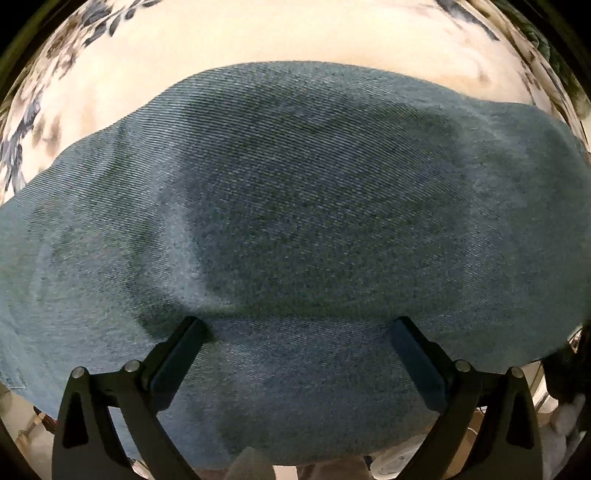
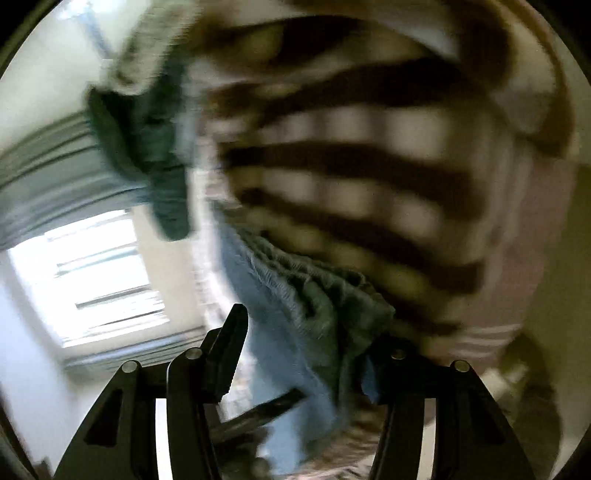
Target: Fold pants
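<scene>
From the left wrist view, the left hand-held gripper (image 1: 299,332) points straight down over the blue denim pants (image 1: 295,206), which lie spread across a cream bedsheet printed with dark blue flowers (image 1: 258,33). Its two black fingers (image 1: 177,354) stand wide apart, their tips at or just above the cloth with nothing pinched between them. A soft ridge runs through the denim just ahead of the left finger. If the jaws close here, I would guess they could gather that ridge into a bunched fold or catch only the top layer, leaving the fold crooked.

From the right wrist view, heavily blurred, the right hand-held gripper (image 2: 306,350) points roughly level, its jaws partly open. A crumpled edge of the same denim hangs between them and drapes over the right finger; I cannot tell whether it is actually gripped. With the jaws this loose, the cloth could slide out, and the hanging length would drag the laid part askew.

Behind it is a person's striped brown and white top (image 2: 351,166). A bright window (image 2: 92,277) with a grey curtain (image 2: 44,166) fills the left, beside a pale wall.
</scene>
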A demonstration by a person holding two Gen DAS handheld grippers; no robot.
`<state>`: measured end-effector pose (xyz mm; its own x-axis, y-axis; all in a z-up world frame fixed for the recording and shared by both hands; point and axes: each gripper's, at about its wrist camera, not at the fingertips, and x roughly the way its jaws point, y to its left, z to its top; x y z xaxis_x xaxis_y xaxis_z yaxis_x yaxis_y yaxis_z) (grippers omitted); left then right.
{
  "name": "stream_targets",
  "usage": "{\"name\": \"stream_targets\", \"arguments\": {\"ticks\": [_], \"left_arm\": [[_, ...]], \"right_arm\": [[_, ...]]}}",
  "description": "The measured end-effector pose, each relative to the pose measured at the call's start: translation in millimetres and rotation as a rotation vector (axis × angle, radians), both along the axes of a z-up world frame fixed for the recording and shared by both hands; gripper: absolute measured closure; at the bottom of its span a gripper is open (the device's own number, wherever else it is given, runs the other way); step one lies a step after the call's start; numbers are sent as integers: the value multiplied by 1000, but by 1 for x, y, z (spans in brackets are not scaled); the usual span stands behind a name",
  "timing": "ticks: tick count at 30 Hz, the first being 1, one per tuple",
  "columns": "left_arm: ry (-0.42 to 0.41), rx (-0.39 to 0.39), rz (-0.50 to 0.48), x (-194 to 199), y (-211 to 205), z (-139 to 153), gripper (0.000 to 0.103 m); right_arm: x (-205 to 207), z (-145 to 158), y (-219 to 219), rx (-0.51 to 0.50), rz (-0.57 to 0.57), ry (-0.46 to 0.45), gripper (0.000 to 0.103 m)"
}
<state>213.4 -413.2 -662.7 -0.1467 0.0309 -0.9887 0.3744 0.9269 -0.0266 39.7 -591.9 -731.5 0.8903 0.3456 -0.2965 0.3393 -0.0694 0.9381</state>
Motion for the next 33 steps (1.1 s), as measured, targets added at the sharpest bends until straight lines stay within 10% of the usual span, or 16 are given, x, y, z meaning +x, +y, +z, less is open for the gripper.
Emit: {"name": "stream_targets", "arguments": {"ticks": [9, 14, 19, 33], "left_arm": [[5, 11, 1, 8, 4, -9, 0], [20, -1, 17, 14, 4, -5, 0], [-125, 41, 27, 20, 24, 23, 0], [-129, -53, 373, 48, 229, 73, 0]], "right_arm": [[59, -7, 24, -161, 140, 123, 47], [77, 4, 25, -272, 138, 217, 87], [80, 45, 32, -377, 104, 325, 96], [144, 187, 167, -598, 225, 279, 97]]}}
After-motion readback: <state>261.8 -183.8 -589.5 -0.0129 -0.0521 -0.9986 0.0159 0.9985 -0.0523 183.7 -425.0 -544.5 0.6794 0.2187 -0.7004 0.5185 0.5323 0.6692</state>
